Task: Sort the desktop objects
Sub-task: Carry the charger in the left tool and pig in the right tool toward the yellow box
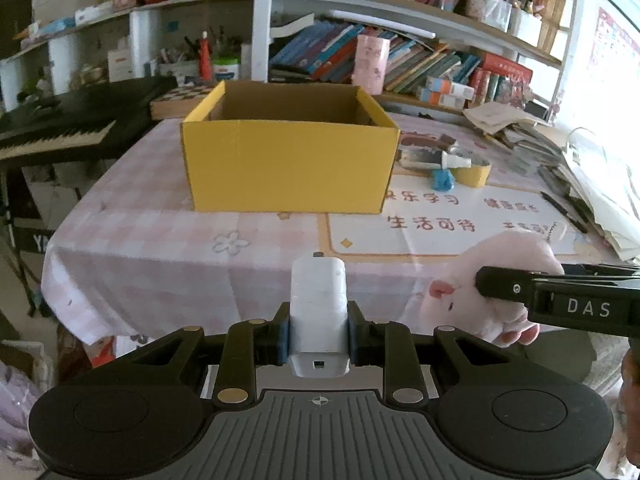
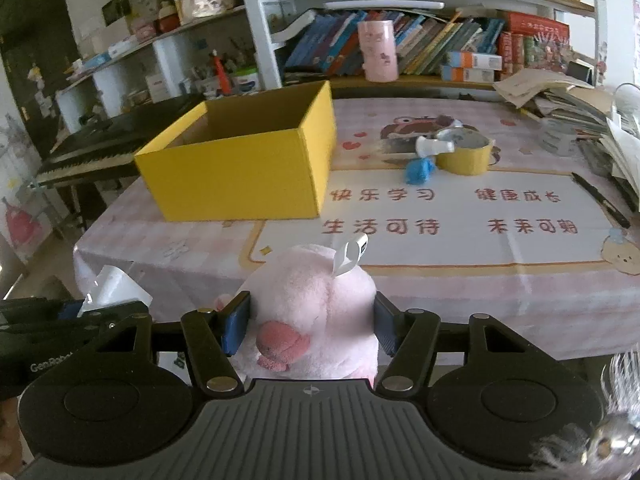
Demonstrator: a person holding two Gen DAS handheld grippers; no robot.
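Note:
My left gripper (image 1: 318, 332) is shut on a white charger block (image 1: 318, 312), held in front of the table's near edge. My right gripper (image 2: 312, 322) is shut on a pink plush toy (image 2: 316, 300) with a white tag, also off the near edge. The plush also shows in the left wrist view (image 1: 496, 280), to the right of my left gripper. An open yellow cardboard box (image 1: 288, 160) stands on the table ahead; it also shows in the right wrist view (image 2: 240, 160). On the table right of the box lie a yellow tape roll (image 2: 466, 156), a blue lump (image 2: 418, 170) and a small white bottle (image 2: 432, 146).
The table has a pink checked cloth (image 1: 160, 240). A black pen (image 2: 600, 198) lies at the right. Stacks of papers and books (image 2: 580, 120) crowd the right edge. A keyboard piano (image 1: 52, 136) stands left of the table. Bookshelves (image 1: 400, 56) rise behind.

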